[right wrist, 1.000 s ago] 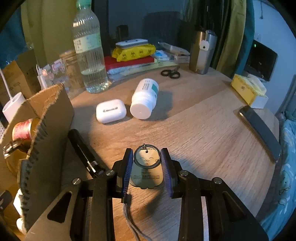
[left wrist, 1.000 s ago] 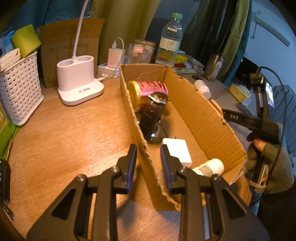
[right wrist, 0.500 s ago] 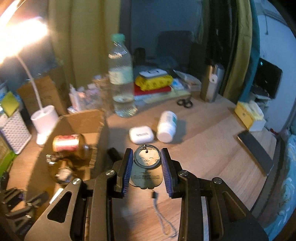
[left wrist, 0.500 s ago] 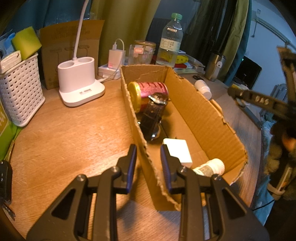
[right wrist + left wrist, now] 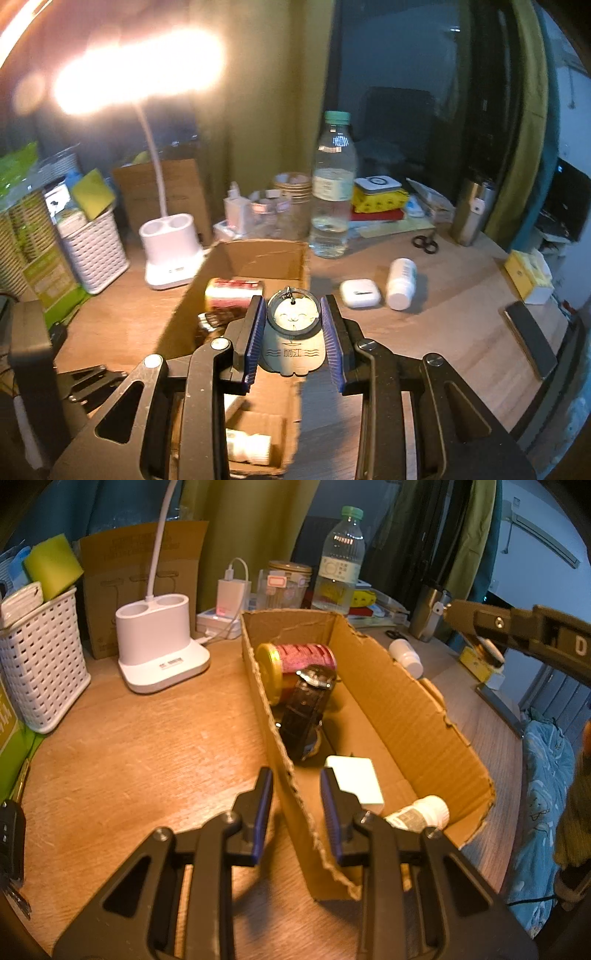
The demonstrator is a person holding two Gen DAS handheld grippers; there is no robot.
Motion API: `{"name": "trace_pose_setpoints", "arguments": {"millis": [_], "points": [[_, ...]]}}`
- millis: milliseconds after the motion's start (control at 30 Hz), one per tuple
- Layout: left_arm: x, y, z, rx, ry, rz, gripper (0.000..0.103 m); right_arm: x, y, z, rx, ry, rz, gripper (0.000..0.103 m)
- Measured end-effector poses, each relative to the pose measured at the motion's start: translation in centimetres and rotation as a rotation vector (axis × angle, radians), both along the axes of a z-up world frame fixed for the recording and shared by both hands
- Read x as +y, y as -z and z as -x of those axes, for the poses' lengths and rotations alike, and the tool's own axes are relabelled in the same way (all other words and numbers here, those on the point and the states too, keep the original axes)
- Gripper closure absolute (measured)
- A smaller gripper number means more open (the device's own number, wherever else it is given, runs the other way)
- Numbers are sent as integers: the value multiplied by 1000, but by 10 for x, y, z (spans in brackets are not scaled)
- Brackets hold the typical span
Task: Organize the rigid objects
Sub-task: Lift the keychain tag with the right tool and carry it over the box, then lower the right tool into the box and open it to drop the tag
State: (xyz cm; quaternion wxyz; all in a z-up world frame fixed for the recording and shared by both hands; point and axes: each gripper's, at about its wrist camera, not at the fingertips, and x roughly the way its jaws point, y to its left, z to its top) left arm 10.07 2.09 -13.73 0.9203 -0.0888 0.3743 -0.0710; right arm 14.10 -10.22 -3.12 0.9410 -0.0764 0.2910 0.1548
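1. L gripper (image 5: 295,805): jaws clamped on near long wall of cardboard box (image 5: 417,723); one finger outside the wall, one inside. Wall sits between the pads.
2. R gripper (image 5: 293,332): closed on a flat wooden cat charm (image 5: 293,341) w/ metal key ring at top. Charm upright, face towards cam, pads on both side edges.
3. R gripper is up in the air over the box, charm above the box's right wall, per right wrist view. In left wrist view its body shows at upper right, above table (image 5: 147,746).
4. Box contents, far to near: red can w/ gold lid (image 5: 295,664) on its side at far end; dark-strap watch (image 5: 306,709) leaning against it; white adapter block (image 5: 356,781) flat on the floor; small white bottle (image 5: 421,814) on its side at near right corner.
5. Outside box, right side of table: white earbud case (image 5: 360,293) just beside a white pill bottle (image 5: 400,282) lying on its side; scissors (image 5: 424,243) farther back; dark phone (image 5: 530,343) near right edge.
6. Water bottle (image 5: 334,195) upright just behind box's far right corner.
7. Left of box: white desk lamp base (image 5: 159,646), lamp lit; white mesh basket (image 5: 40,657) w/ sponges at far left.
8. Person's sleeve (image 5: 574,812) at right edge, left wrist view.
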Motion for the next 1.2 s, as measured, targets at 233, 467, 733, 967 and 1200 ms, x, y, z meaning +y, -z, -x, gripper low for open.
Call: {"name": "trace_pose_setpoints", "arguments": {"millis": [233, 467, 733, 967, 1200], "points": [[0, 0, 0, 0, 0, 0, 75, 22, 8, 4, 34, -72, 11, 70], [0, 0, 0, 0, 0, 0, 75, 36, 21, 5, 75, -119, 32, 70], [0, 0, 0, 0, 0, 0, 75, 45, 37, 1, 128, -155, 50, 71], [0, 0, 0, 0, 0, -1, 75, 50, 45, -2, 162, -177, 60, 71], [0, 0, 0, 0, 0, -1, 75, 53, 46, 1, 179, -209, 62, 71]]}}
